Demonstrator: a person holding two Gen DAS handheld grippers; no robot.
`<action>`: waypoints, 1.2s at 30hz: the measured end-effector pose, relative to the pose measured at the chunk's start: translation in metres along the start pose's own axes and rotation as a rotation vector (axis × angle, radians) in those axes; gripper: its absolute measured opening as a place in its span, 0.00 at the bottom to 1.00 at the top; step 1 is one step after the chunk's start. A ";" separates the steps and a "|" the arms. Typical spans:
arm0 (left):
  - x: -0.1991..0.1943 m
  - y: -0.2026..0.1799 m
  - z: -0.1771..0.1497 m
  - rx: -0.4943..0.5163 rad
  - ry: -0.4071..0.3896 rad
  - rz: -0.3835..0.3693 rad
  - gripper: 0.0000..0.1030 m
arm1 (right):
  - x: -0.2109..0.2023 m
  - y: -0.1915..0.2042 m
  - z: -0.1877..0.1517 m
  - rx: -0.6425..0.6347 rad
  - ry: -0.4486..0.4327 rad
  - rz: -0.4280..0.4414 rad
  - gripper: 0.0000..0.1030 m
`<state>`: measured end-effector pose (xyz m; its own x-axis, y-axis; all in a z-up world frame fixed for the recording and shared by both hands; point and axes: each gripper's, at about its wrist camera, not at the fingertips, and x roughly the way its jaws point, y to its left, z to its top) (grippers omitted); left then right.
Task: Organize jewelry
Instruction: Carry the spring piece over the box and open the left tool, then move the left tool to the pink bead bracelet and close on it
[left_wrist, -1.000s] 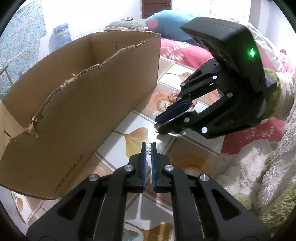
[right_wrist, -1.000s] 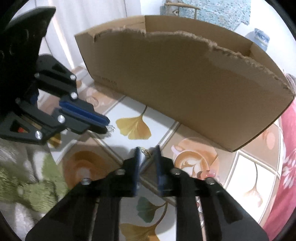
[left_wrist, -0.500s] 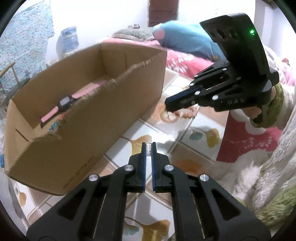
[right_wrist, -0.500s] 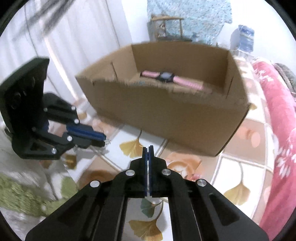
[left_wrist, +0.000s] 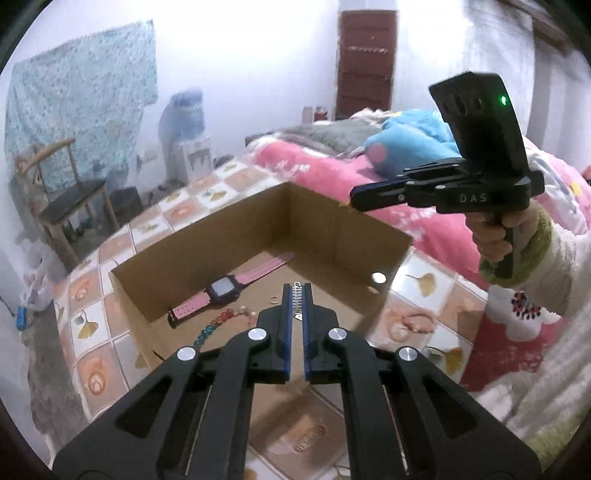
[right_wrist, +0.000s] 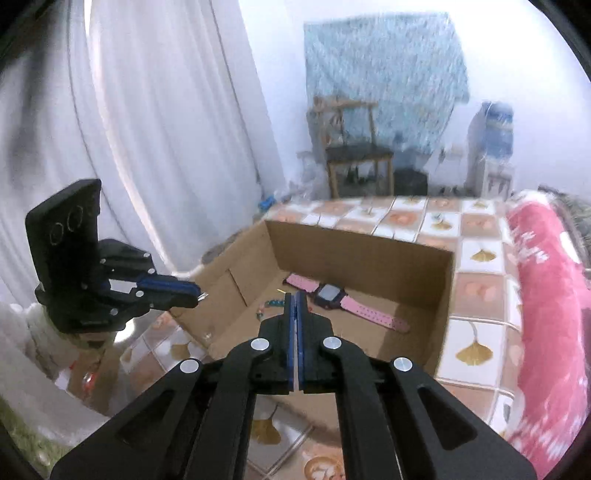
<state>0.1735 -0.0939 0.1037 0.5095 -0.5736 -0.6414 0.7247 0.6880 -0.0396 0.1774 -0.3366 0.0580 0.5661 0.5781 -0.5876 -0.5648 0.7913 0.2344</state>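
An open cardboard box (left_wrist: 332, 229) (right_wrist: 369, 251) stands on the tiled floor. Inside lie a pink-strapped watch (left_wrist: 225, 293) (right_wrist: 332, 297), a coloured bead bracelet (left_wrist: 218, 323) and a small ring (left_wrist: 273, 300). My left gripper (left_wrist: 296, 295) is shut on a small silver toothed hair clip (left_wrist: 296, 301) and hovers above the box's near wall; it also shows in the right wrist view (right_wrist: 197, 293). My right gripper (right_wrist: 296, 299) (left_wrist: 352, 201) is shut, held above the box's right side, with a tiny thin yellowish piece barely visible at its tips.
A pink bead bracelet (left_wrist: 417, 321) lies on the floor tiles right of the box. A pink bed (left_wrist: 332, 173) is behind, a wooden chair (left_wrist: 62, 192) to the far left, white curtains (right_wrist: 147, 129) on the right view's left.
Both grippers have risen from floor level beside the box to above it. The right gripper closed its fingers and lifted; the left kept holding the clip. The box's inside has come into view.
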 end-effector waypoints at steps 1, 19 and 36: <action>0.012 0.006 0.003 -0.020 0.033 -0.010 0.04 | 0.013 -0.004 0.005 0.015 0.042 0.016 0.01; 0.050 0.037 -0.016 -0.135 0.229 0.039 0.25 | 0.078 -0.030 -0.008 0.148 0.289 -0.061 0.26; -0.022 -0.034 -0.022 -0.017 -0.060 -0.154 0.44 | -0.075 -0.027 -0.051 0.225 -0.121 -0.112 0.29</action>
<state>0.1276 -0.0948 0.1027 0.4202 -0.6981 -0.5797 0.7888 0.5969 -0.1471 0.1190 -0.4114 0.0561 0.6930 0.4935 -0.5255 -0.3551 0.8681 0.3469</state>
